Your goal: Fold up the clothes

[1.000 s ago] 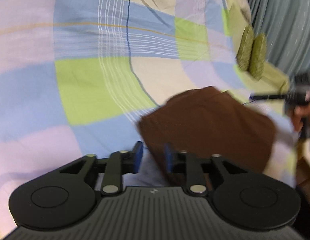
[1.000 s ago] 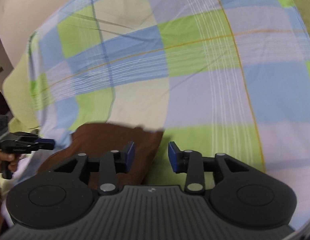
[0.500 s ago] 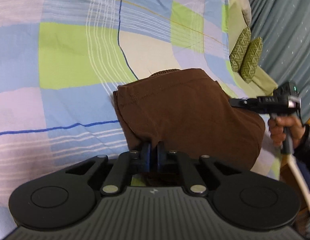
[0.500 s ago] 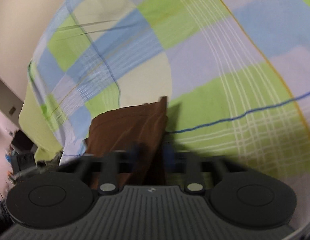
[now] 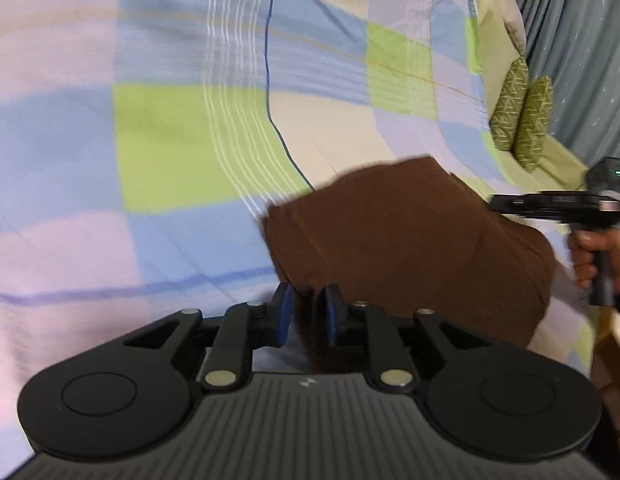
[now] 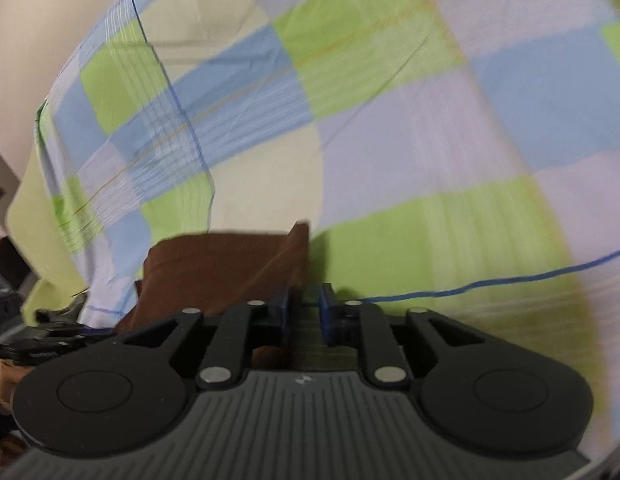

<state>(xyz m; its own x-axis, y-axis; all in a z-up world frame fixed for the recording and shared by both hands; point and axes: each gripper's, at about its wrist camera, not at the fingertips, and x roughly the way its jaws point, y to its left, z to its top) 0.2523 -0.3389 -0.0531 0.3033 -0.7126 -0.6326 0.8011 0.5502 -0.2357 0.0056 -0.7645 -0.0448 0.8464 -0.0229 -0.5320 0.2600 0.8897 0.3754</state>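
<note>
Nearest to us, our left gripper (image 5: 306,312) has its blue pads parted by a narrow gap, and the near corner of the brown garment (image 5: 409,248) sits in that gap. The pads do not look pressed together, so we judge it a loose hold or a fresh release, and we cannot tell which. Our right gripper (image 6: 304,312) is likewise slightly parted; the garment's (image 6: 226,268) near right edge lies against its left pad, while the gap itself shows only bedsheet, so we read it as open and holding nothing.

The garment lies folded into a compact slab on the checked bedsheet (image 5: 170,152), directly ahead of both grippers and touching them. In the left view it stretches away to the right, its long axis running across towards the right gripper, whose black body (image 5: 549,202) hangs over the far right edge. Both hands are equally near, one at each end of the near edge.

Any further fold would carry this near edge forward, away from us, over the slab. Beyond it lie open sheet, two green patterned cushions (image 5: 521,116) and a grey-blue curtain (image 5: 581,40).
</note>
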